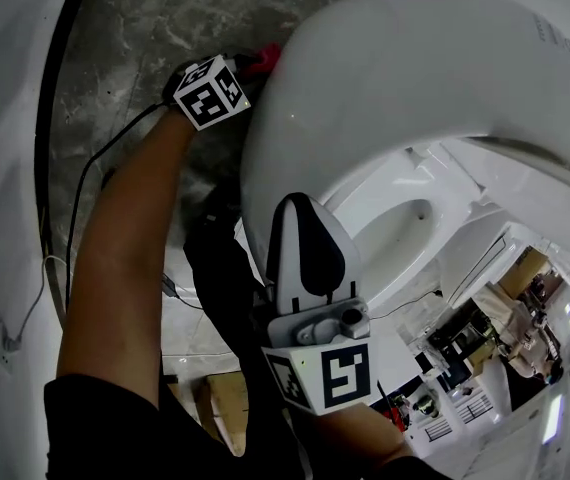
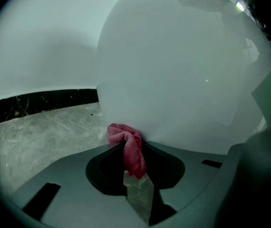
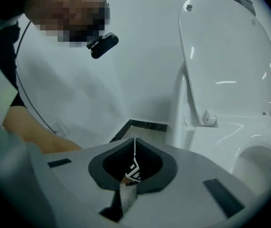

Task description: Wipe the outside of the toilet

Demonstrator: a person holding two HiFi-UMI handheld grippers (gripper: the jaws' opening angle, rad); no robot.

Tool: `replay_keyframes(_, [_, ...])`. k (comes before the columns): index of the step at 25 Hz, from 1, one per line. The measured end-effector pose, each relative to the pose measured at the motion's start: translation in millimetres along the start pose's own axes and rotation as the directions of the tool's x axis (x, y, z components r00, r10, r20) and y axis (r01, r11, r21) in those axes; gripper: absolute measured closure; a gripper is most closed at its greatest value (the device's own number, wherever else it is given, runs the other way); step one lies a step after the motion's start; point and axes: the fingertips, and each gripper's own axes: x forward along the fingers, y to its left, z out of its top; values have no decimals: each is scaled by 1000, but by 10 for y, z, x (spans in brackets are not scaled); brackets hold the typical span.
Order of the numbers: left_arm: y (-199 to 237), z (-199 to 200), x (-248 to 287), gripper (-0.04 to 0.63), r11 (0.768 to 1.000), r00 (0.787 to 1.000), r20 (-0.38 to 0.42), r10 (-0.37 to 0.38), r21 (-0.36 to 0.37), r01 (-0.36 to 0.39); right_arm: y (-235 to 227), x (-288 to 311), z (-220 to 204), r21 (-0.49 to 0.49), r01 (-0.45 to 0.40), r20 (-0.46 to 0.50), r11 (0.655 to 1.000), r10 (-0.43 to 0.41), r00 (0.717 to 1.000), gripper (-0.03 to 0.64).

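Note:
The white toilet (image 1: 415, 88) fills the head view; its lid (image 3: 230, 51) stands raised in the right gripper view, above the open bowl (image 3: 261, 160). My left gripper (image 1: 257, 68) reaches down along the bowl's outer left side, shut on a red cloth (image 2: 127, 144). In the left gripper view the cloth's bunched top presses against the curved outer wall (image 2: 188, 75) of the toilet. The cloth (image 1: 267, 58) shows as a small red tip in the head view. My right gripper (image 1: 303, 213) is held near the bowl's front rim, shut with nothing in it (image 3: 134, 144).
Grey marbled floor (image 1: 155, 28) lies left of the toilet, edged by a black baseboard (image 2: 40, 101) and a white wall (image 1: 5, 168). A thin cable (image 1: 85, 183) runs along the floor by my left arm (image 1: 125, 268). A cardboard box (image 1: 227, 403) sits near the bottom.

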Motion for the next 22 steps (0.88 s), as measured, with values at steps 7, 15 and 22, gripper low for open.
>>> replay_keyframes(7, [-815,-617,-97,502,990,1000,3,1,-144,-1,117,-16,-119,-24,-20,-19,1000,19,1000,581])
replay_keyframes(15, [-1674,-1077,-167,502,969,999,-17,-46,-242,40,197,-142,-207,-45,-43,-26,998,42,999,580])
replay_keyframes(22, [-2295,-1281,-238,502,930,997,-28,-75,-363,59,194,-250,-249,-38,-33,-17,999,33,999,581])
